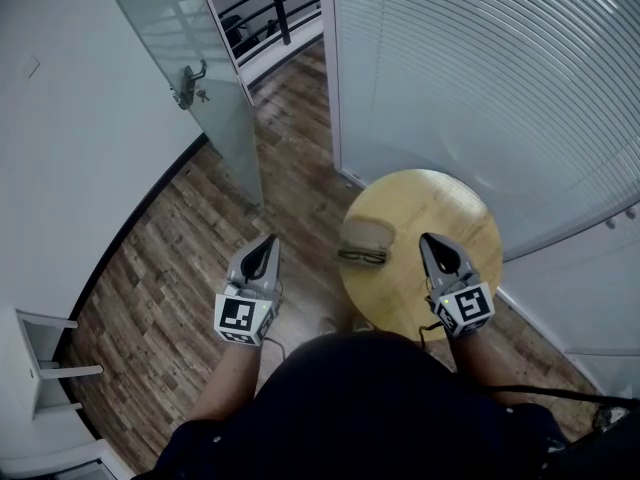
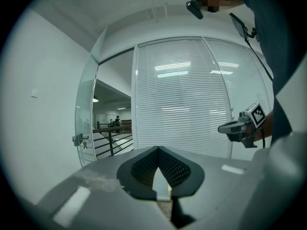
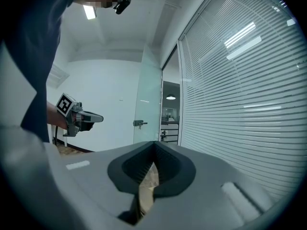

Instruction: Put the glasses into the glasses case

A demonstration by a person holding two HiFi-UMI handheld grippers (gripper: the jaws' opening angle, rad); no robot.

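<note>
A small round wooden table (image 1: 455,203) stands in front of me in the head view. On its left part lies a beige glasses case (image 1: 366,234); whether its lid is open I cannot tell. Dark-framed glasses (image 1: 362,257) lie folded just in front of it. My left gripper (image 1: 271,239) hangs over the floor left of the table, its jaws shut with nothing in them (image 2: 157,148). My right gripper (image 1: 427,239) hovers over the table to the right of the glasses, also shut and empty (image 3: 154,143). Each gripper view shows the other gripper (image 2: 221,128) (image 3: 100,118), not the glasses.
A glass wall with closed blinds (image 1: 480,68) curves behind the table. A frosted glass door (image 1: 200,98) with a handle stands ajar at the upper left, a dark railing (image 1: 270,8) beyond it. A white piece of furniture (image 1: 40,368) stands at the left edge on wood flooring.
</note>
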